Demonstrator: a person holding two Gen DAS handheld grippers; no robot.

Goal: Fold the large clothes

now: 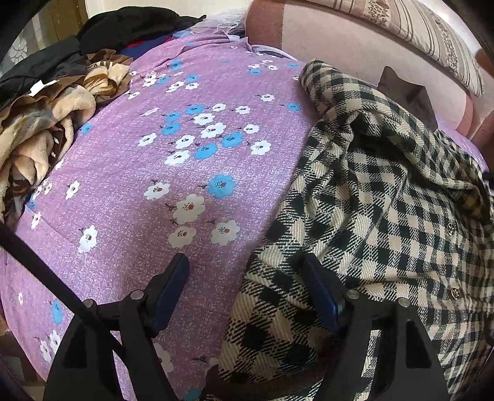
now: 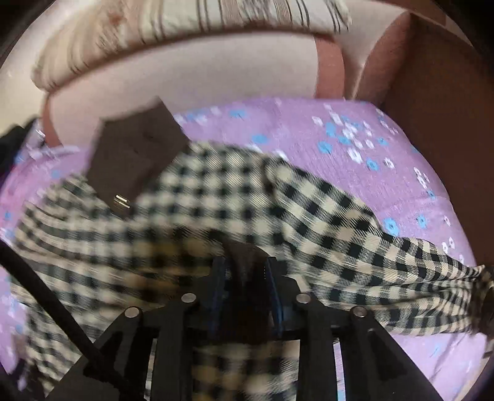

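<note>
Purple bedsheet (image 1: 129,191) printed with white and blue flowers, spread wide over a bed and backed by a pale pink padded headboard (image 1: 339,40) with a striped, patterned pillow (image 1: 410,27) leaning on it. Off to the far left of the sheet, a heap of brown and cream blankets (image 1: 46,123) under dark clothes (image 1: 129,24). Across the right part of the sheet, a black and cream checked coat (image 1: 386,200), rumpled, with small gold buttons and a dark brown collar piece (image 2: 136,154) turned up toward the headboard. Left gripper (image 1: 247,268) angled steeply down over the coat's near edge, blue-padded fingers (image 1: 173,283) standing wide apart: one over bare sheet, the other over checked cloth, neither pad pressing on anything, nothing clamped. Right gripper (image 2: 245,265) also tilted down, low over the middle of the coat, its view smeared by motion blur; fingers (image 2: 220,277) only a narrow way apart, with a dark fold of fabric sitting in the gap. Whether the pads press that fold: cannot tell through the blur. One sleeve of the coat trailing off to the right across the sheet in the right wrist view. Black cable running along the lower left of both views.
</note>
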